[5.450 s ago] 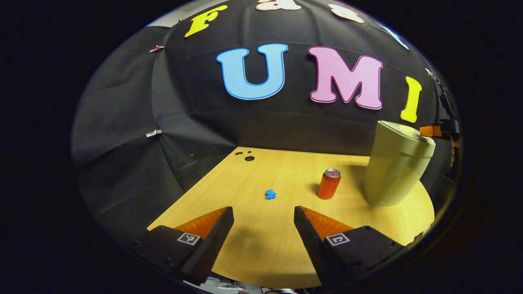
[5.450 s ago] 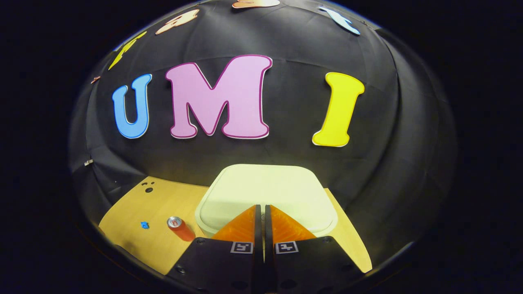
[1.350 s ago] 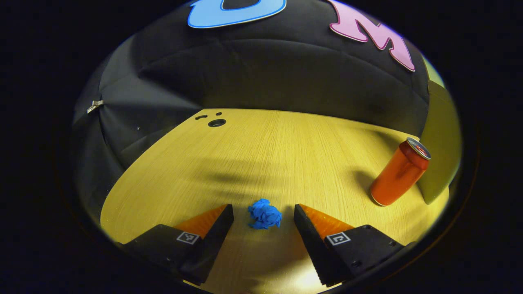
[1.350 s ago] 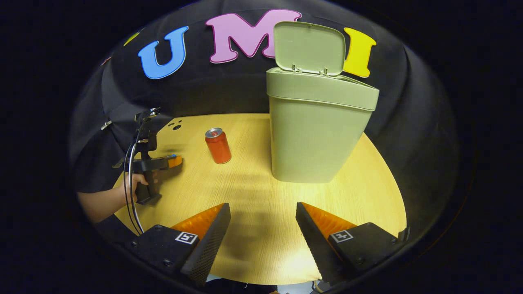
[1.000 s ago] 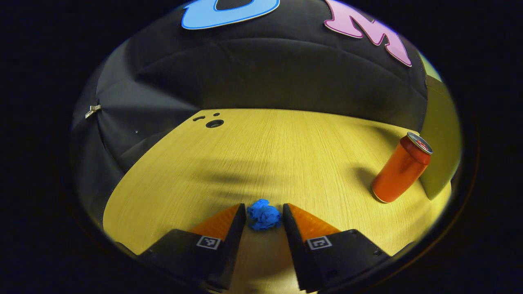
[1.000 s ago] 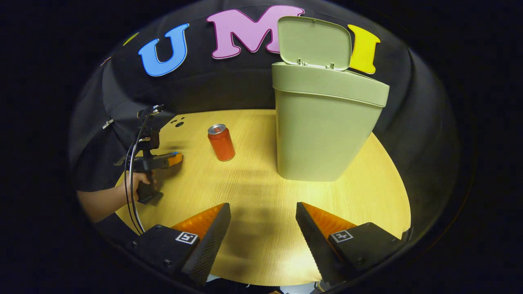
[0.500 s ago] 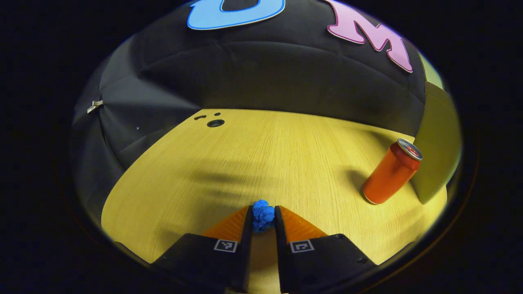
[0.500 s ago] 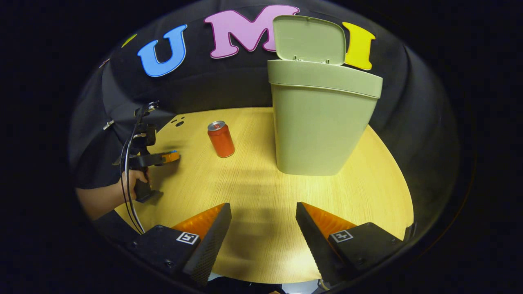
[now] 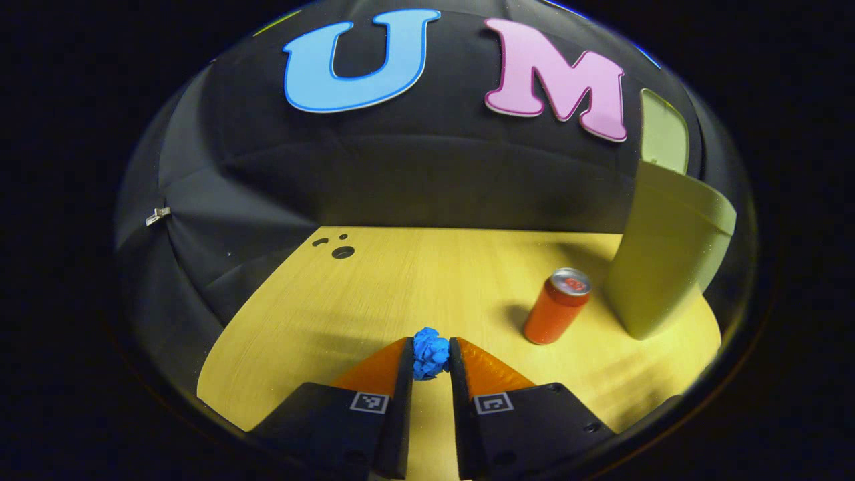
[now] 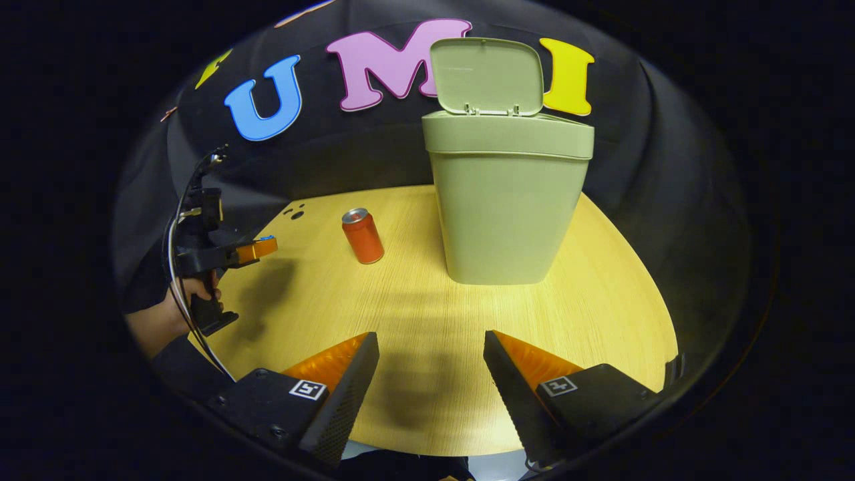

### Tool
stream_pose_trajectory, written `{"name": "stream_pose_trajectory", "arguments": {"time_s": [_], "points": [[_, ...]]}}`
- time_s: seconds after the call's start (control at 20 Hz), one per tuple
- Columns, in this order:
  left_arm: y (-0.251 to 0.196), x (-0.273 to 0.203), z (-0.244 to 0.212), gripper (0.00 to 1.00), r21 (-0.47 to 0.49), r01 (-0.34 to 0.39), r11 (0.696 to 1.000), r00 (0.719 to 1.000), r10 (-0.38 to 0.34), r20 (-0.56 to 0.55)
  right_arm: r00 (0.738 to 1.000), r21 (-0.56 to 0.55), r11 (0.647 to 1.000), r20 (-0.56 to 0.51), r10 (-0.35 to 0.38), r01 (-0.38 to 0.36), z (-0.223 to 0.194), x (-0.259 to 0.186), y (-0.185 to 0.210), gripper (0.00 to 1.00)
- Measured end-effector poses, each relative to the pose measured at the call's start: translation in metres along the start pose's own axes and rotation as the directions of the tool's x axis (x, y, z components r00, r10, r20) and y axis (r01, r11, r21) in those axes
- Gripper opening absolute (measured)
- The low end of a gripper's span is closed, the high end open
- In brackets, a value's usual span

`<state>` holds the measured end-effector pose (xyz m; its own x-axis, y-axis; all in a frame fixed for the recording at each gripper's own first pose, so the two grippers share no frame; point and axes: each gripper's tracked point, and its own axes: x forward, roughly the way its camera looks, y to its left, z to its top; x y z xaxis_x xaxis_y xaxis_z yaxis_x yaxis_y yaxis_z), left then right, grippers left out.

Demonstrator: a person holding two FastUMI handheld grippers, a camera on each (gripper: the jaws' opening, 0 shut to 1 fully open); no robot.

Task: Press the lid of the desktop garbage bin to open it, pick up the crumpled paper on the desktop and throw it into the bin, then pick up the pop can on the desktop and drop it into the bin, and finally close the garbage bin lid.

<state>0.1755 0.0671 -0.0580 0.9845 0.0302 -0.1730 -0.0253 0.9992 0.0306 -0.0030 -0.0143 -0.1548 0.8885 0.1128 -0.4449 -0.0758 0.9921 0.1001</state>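
The left gripper (image 9: 429, 357) pinches the blue crumpled paper (image 9: 430, 353) between both fingers, raised above the wooden table (image 10: 414, 314); the right gripper (image 10: 431, 374) hangs wide apart with nothing in it. On the table, the green bin (image 10: 505, 200) stands lid (image 10: 485, 75) up against the black cloth wall (image 9: 414, 180). Left of the bin, well apart, stands the orange can (image 10: 363, 236), with bare wood around it. No writing on the can is legible.
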Motion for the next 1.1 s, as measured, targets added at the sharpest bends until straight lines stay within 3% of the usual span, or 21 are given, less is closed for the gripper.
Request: {"name": "stream_pose_trajectory", "arguments": {"time_s": [0.15,0.45,0.5,0.55,1.05,1.1], "points": [[-0.017,-0.029,0.031,0.32,0.039,0.033,0.999,0.998,-0.034,0.049,0.999,0.022,1.000,0.036,-0.017,0.016,0.003,-0.013,-0.007,0.99],[-0.079,-0.064,0.107,0.32,0.071,0.160,0.984,0.975,-0.169,0.143,0.996,0.048,0.998,0.082,-0.042,0.038,0.014,-0.025,-0.023,0.99],[-0.091,-0.068,0.119,0.28,0.084,0.183,0.980,0.968,-0.195,0.161,0.995,0.047,0.998,0.092,-0.044,0.040,0.017,-0.025,-0.024,0.99],[-0.103,-0.071,0.130,0.32,0.098,0.206,0.974,0.959,-0.221,0.177,0.994,0.046,0.998,0.098,-0.044,0.040,0.019,-0.025,-0.025,0.99],[-0.242,-0.091,0.204,0.32,0.210,0.423,0.881,0.852,-0.466,0.238,0.988,0.074,0.995,0.139,-0.073,0.063,0.033,-0.027,-0.055,0.99],[-0.254,-0.091,0.208,0.28,0.218,0.439,0.871,0.842,-0.484,0.237,0.987,0.078,0.995,0.140,-0.079,0.069,0.033,-0.029,-0.059,0.99]]}}
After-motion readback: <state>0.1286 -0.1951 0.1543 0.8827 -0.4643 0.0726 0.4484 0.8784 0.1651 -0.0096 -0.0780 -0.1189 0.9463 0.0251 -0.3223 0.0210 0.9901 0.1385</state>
